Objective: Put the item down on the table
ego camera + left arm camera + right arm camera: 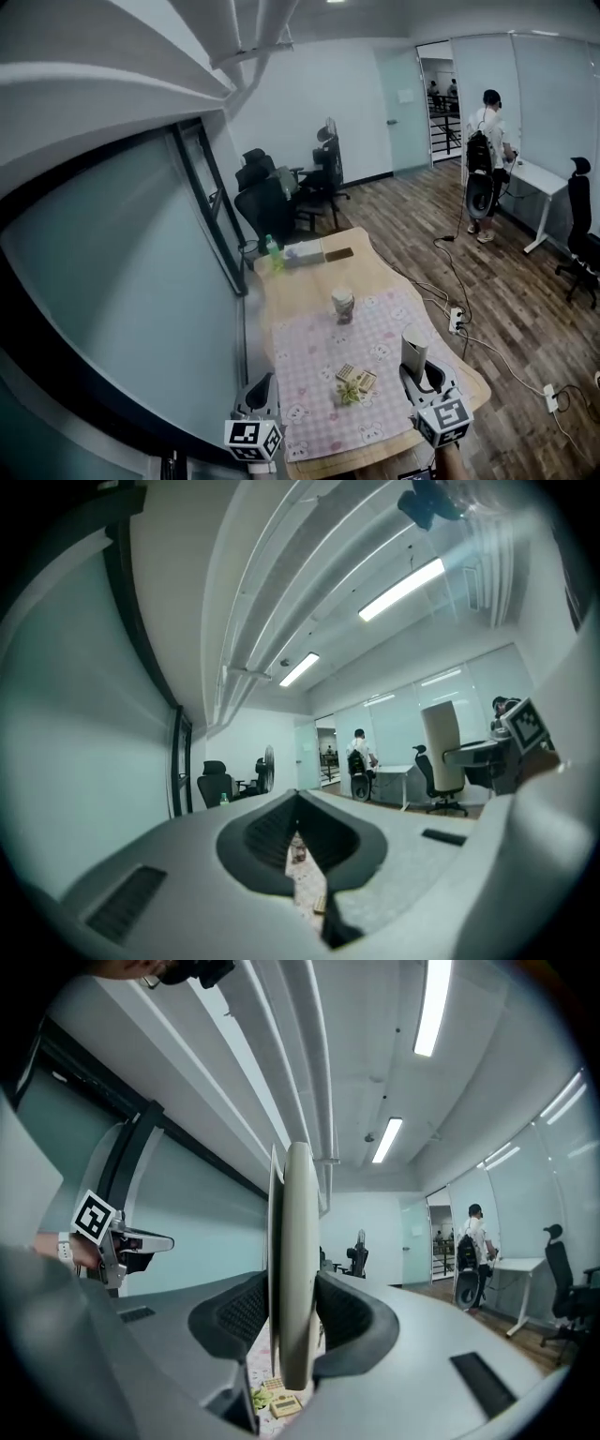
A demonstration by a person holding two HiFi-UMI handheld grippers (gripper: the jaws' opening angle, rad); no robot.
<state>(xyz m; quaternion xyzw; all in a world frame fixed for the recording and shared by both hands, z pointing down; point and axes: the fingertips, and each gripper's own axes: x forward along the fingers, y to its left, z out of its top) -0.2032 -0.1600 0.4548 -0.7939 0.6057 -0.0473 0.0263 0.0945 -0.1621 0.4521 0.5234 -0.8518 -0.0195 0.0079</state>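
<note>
While right gripper [292, 1309] clamps one upright beige item [299, 1222], left gripper [298, 829] closed empty, one cup [343, 304] on table [306, 283].

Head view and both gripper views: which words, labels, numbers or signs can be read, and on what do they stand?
No text can be read in any view.
Cup: any print is too small to read.
Packets: too small to read.
Wall notice: too blurred to read.
Left marker cube and right marker cube: square patterns only, no letters.
Beige item in the right tongs: no print shows.
</note>
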